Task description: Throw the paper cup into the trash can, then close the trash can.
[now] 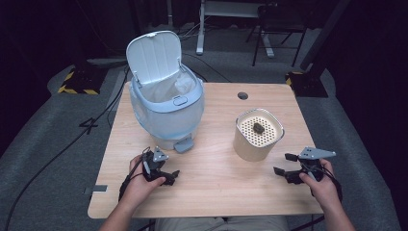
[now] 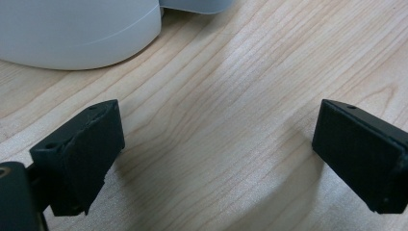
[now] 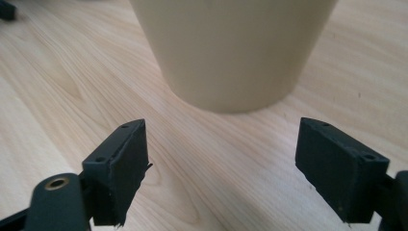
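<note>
A pale blue pedal bin (image 1: 166,103) stands at the table's back left, its lid up and a white liner inside. A beige container (image 1: 257,134) with a perforated top stands right of centre, and a small dark lump (image 1: 258,127) lies on that top. My left gripper (image 1: 172,177) rests low near the front edge, in front of the bin, open with bare wood between its jaws (image 2: 216,144). The bin's base (image 2: 72,33) lies just beyond it. My right gripper (image 1: 284,163) is open, right of the container and pointing at the container's wall (image 3: 231,48), with nothing between its jaws (image 3: 219,163).
The wooden table (image 1: 216,192) has a round cable hole (image 1: 243,95) at the back. The bin's foot pedal (image 1: 184,144) sticks out toward me. Beyond the table are grey floor, cables and stand legs.
</note>
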Tool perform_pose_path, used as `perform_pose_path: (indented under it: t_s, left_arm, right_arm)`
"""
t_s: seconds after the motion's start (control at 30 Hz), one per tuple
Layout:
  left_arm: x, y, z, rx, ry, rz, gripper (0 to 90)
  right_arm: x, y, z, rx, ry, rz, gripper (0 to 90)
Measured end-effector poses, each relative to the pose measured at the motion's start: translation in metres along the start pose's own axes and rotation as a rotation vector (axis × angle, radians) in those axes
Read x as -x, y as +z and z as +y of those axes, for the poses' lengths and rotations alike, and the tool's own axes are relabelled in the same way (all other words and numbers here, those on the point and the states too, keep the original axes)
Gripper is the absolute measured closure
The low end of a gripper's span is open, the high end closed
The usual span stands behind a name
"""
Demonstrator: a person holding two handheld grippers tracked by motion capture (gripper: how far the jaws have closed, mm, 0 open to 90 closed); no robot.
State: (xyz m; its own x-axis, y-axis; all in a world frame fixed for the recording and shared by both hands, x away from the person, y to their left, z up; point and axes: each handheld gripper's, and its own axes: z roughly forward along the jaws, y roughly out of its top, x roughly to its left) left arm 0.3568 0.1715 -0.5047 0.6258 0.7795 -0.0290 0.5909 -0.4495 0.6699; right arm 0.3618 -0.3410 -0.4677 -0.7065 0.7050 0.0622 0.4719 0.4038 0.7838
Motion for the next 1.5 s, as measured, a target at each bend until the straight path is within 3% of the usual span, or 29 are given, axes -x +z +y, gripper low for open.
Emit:
perform_pose_path:
  t_s: [0.1, 0.23, 0.37, 0.5, 0.77, 0.87, 1.03, 1.13, 1.2, 1.5]
  left_arm:
    - [-0.002, -0.001, 0.000, 0.001, 0.009, 0.005, 6.9]
    - [-0.004, -0.004, 0.000, 0.015, -0.002, 0.017, 16.8]
    - [-0.004, -0.004, 0.000, 0.009, -0.008, 0.019, 17.9]
    - [-0.003, -0.006, 0.003, 0.020, -0.012, 0.019, 19.7]
    - [-0.002, -0.018, 0.010, 0.066, -0.028, -0.022, 21.8]
    - [-0.004, -0.032, 0.016, 0.096, -0.013, -0.024, 22.4]
    - [-0.006, -0.062, 0.027, 0.174, -0.036, -0.023, 23.4]
    - [-0.010, -0.084, 0.034, 0.242, -0.062, -0.017, 23.7]
    - [-0.015, -0.099, 0.040, 0.300, -0.100, -0.020, 23.8]
    - [-0.034, -0.143, 0.067, 0.385, -0.128, 0.073, 24.1]
  right_arm:
    - [0.002, 0.009, -0.008, -0.032, -0.016, -0.018, 18.9]
    - [0.005, 0.019, -0.017, -0.056, -0.051, -0.039, 19.7]
    - [0.006, 0.023, -0.022, -0.077, -0.068, -0.058, 19.7]
    - [0.008, 0.026, -0.025, -0.073, -0.044, -0.056, 17.2]
    - [0.008, 0.026, -0.025, -0.074, -0.043, -0.054, 16.6]
    - [0.008, 0.026, -0.025, -0.074, -0.043, -0.054, 16.4]
    - [0.007, 0.026, -0.025, -0.076, -0.039, -0.059, 15.9]
    - [0.007, 0.026, -0.025, -0.076, -0.038, -0.060, 15.9]
    - [0.007, 0.026, -0.025, -0.076, -0.038, -0.060, 15.9]
    - [0.007, 0.026, -0.025, -0.076, -0.038, -0.060, 15.9]
